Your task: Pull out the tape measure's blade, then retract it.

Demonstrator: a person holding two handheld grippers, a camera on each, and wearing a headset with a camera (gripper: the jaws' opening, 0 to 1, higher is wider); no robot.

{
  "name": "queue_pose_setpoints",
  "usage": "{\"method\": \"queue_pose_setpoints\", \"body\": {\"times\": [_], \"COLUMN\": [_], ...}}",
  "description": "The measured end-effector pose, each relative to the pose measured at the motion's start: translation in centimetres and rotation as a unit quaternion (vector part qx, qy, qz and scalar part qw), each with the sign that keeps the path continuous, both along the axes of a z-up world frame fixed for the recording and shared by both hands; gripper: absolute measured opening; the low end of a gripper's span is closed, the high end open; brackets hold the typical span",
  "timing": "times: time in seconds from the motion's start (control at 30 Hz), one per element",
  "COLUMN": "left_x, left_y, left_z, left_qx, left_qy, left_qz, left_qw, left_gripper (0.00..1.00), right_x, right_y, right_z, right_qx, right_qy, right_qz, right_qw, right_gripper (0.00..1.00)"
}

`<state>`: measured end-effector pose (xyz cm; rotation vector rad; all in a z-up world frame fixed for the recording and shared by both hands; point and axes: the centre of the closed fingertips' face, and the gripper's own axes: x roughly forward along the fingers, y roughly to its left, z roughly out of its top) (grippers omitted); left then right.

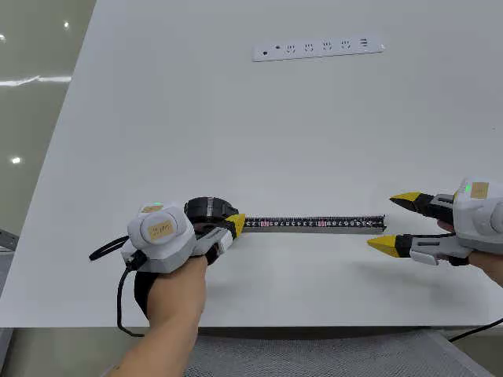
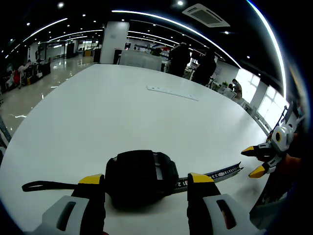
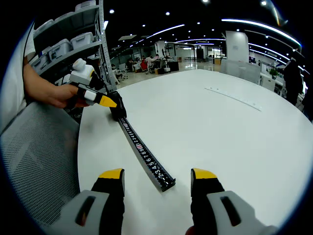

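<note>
Jaws of your left gripper (image 2: 145,178) clamp the 1 black tape measure (image 1: 208,209) at lower left of the head view. Its blade (image 1: 314,223) lies extended across the white table (image 1: 236,133). Your right gripper (image 3: 157,173) gapes wide, with the blade tip between its 2 jaws, touching neither. 1 power strip (image 1: 318,49) lies at the top.
</note>
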<state>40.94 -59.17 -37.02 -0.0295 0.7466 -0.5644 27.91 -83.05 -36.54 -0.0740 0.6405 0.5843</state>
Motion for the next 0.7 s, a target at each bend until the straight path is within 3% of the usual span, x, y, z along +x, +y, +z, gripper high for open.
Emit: {"method": "queue_pose_setpoints", "body": {"times": [0.37, 0.7], "left_x": [0.36, 0.41], "left_y": [0.50, 0.39], "left_z": [-0.16, -0.36], "left_qx": [0.005, 0.014], "left_qy": [-0.002, 0.000], "left_qz": [0.022, 0.025], "left_qw": [0.9997, 0.9996], "left_gripper": [0.59, 0.59], "right_x": [0.31, 0.54], "right_y": [0.09, 0.17], "right_z": [-0.41, -0.98], "right_qx": [-0.003, -0.002], "right_qy": [0.003, 0.009], "right_qz": [0.016, 0.027], "right_qw": [0.9999, 0.9996], "right_gripper": [0.51, 0.49]}}
